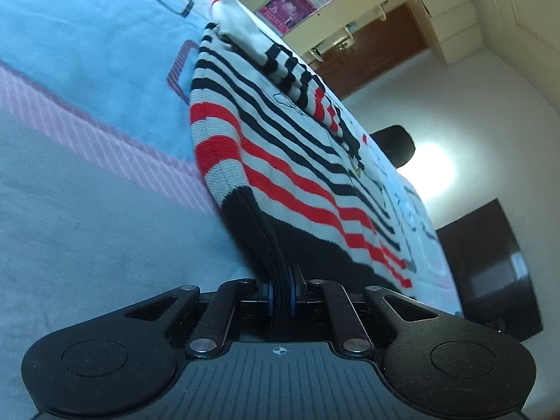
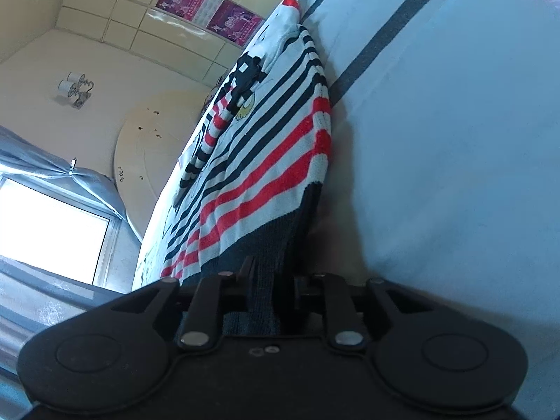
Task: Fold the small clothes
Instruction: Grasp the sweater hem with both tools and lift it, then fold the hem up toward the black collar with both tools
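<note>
A small knitted sweater (image 1: 280,161), white with black and red stripes and a black hem, lies spread on a pale blue bedspread (image 1: 87,210). My left gripper (image 1: 281,292) is shut on the black hem at one bottom corner, the rib pinched between the blue pads. The right wrist view shows the same sweater (image 2: 266,154) from its other bottom corner. My right gripper (image 2: 271,294) is shut on the black hem there, with the fabric bunched between the fingers. A striped sleeve lies folded across the sweater's front in both views.
The bedspread (image 2: 455,175) carries dark rectangle outlines and a pink striped band (image 1: 87,133). Cream wall cabinets with pink posters (image 2: 210,10) stand behind the bed. A bright window with a grey curtain (image 2: 52,231) shows in the right wrist view, and dark furniture (image 1: 490,266) in the left.
</note>
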Available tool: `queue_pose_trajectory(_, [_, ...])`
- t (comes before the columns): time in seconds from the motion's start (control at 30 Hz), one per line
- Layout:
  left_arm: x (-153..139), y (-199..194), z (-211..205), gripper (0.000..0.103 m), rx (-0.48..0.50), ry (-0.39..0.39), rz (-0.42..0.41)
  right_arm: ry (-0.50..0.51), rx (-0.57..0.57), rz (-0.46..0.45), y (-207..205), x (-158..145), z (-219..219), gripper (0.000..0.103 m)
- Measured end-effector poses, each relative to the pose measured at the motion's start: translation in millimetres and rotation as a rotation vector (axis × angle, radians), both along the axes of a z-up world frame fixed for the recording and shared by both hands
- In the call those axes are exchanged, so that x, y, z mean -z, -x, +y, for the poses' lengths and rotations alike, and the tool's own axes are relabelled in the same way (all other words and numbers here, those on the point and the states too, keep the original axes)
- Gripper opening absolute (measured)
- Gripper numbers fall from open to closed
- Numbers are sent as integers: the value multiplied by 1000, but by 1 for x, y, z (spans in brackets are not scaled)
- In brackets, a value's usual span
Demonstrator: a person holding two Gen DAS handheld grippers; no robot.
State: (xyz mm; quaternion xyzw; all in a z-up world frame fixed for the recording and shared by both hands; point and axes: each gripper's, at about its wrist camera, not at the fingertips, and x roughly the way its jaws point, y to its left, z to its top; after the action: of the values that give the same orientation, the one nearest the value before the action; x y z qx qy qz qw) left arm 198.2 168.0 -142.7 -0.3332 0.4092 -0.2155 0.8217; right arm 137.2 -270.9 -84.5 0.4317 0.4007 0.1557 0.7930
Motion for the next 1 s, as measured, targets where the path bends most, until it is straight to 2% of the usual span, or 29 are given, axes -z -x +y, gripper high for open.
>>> queue_pose_trajectory(0.1, [2, 3, 2, 6, -36, 19, -12, 4, 5, -5, 1, 0, 0, 19])
queue_pose_trajectory(0.2, [2, 8, 2, 5, -63, 4, -42, 59, -10, -21, 1, -5, 7, 19])
queue_pose_trajectory(0.23, [2, 9, 3, 5, -76, 2, -49, 79, -15, -17, 1, -8, 8, 9])
queue_pose_trajectory(0.27, [0, 11, 4, 5, -93, -1, -58, 129, -7, -7, 1, -11, 10, 4])
queue_pose_trajectory(0.33, [-4, 15, 11, 5, -140, 18, -86, 213, 1, -27, 4, -21, 17, 6])
queue_pose_trajectory(0.43, [-15, 21, 21, 5, -175, 48, -128, 288, -2, -77, 10, -38, 27, 6])
queue_pose_trajectory(0.57, [-37, 23, 24, 5, -168, 61, -174, 316, -9, -173, 16, -68, 31, 6])
queue_pose_trajectory(0.77, [-72, 14, 27, 5, -194, 122, -244, 283, 14, -275, 3, -113, 22, 6])
queue_pose_trajectory(1.0, [-113, -31, 36, 5, -217, 151, -321, 342, 8, -383, -40, -160, 14, 6])
